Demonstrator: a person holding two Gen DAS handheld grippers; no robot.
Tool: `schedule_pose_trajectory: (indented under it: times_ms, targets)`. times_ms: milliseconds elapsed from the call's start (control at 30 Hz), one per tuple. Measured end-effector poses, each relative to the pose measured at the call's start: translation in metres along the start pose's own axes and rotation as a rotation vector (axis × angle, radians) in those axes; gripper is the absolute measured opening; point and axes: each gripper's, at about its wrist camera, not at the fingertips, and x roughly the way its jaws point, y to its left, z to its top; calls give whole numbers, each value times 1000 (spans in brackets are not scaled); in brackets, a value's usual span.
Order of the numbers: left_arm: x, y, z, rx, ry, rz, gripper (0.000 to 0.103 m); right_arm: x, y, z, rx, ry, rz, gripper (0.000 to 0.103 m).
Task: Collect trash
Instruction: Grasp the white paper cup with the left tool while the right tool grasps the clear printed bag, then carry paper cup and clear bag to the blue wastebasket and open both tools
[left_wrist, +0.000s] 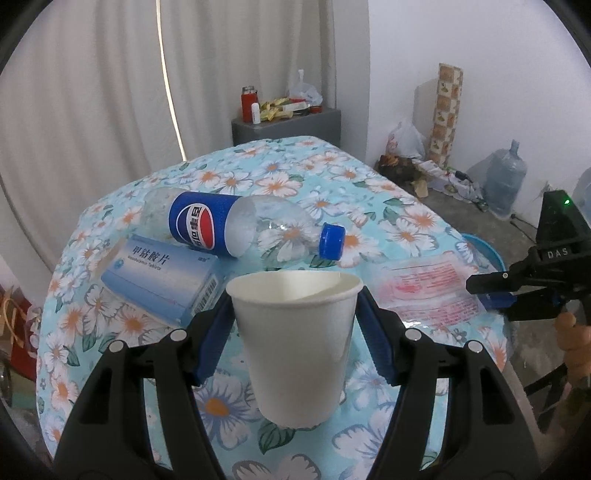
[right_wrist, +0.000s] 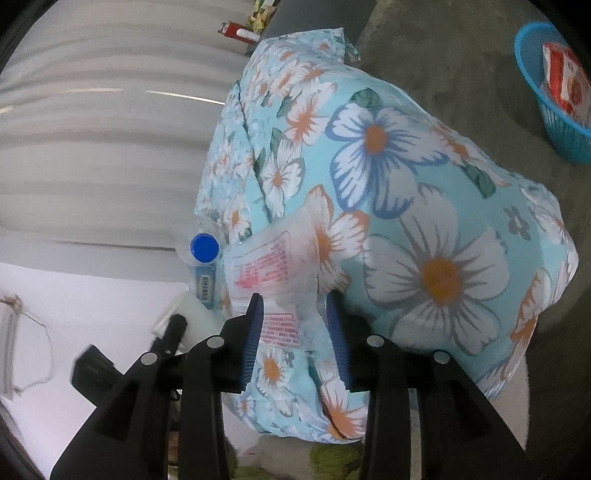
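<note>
On the bench with its flowery cloth, the left fingers squeeze a white paper cup between them, and the right fingers stand open with a clear plastic wrapper lying between their tips.

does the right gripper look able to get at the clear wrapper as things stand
Probably yes: the right gripper has open jaws already either side of the clear wrapper on the tablecloth, with nothing between.

Left hand-held gripper clamped; right hand-held gripper parted.
</note>
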Motion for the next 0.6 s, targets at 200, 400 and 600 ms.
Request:
schedule_pose_trajectory:
  times_ms: [200, 400, 600]
  targets:
    - [1, -4, 1, 19, 11, 32, 62, 2, 10, -9, -58, 15, -43, 21]
    - [0, -5, 2, 22, 11, 40, 62, 1, 11, -15, -73, 9, -7, 13]
    - [0, -4, 3, 30, 11, 55, 62, -19, 18, -13, -100, -38, 33, 12]
